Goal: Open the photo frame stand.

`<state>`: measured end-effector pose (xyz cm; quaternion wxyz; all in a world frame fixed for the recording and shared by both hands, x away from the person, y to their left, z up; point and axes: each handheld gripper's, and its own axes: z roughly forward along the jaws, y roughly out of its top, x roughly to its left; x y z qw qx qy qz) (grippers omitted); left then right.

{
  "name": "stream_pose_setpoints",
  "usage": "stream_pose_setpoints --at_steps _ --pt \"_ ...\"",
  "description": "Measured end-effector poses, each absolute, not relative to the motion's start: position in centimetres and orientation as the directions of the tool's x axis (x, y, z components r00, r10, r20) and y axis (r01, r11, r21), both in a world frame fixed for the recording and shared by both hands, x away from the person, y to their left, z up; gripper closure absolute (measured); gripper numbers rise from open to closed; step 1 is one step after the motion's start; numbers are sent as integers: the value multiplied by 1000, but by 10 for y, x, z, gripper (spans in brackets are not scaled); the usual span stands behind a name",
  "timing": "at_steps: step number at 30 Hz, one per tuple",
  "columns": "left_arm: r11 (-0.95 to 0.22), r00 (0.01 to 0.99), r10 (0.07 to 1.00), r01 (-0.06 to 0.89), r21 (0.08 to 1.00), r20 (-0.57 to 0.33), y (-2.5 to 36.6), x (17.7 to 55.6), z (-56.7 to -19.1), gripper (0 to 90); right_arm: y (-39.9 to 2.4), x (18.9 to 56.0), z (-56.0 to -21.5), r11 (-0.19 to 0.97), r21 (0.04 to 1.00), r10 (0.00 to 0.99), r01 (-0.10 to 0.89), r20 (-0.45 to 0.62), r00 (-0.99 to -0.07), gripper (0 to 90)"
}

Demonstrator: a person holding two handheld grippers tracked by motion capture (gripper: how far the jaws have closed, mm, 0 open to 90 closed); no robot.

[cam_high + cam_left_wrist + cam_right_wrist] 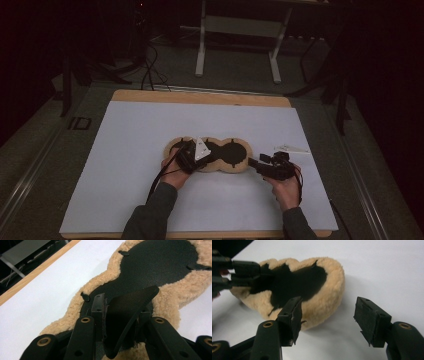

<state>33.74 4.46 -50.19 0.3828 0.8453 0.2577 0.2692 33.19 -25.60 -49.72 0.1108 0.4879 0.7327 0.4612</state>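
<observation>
A tan fleece pad with a black lining, shaped as three joined lobes, lies on the white sheet. My left gripper is at its left lobe. In the left gripper view, that gripper is shut on a black flap of the lining, lifted and curled above the fleece. My right gripper is just off the pad's right end. In the right gripper view, its jaws stand wide apart with nothing between them, just short of the fleece edge. The left gripper shows at the far left.
A wooden board carries the white sheet. A small white flat piece lies right of the pad. Beyond the table stand a white frame and dark cables on the floor. The room is dim.
</observation>
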Motion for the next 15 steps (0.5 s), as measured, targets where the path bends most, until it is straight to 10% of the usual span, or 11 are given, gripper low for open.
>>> stream_pose_setpoints --at_steps 15 --pt "-522 734 641 206 828 222 60 328 -502 698 -240 339 -493 94 764 787 638 336 -518 297"
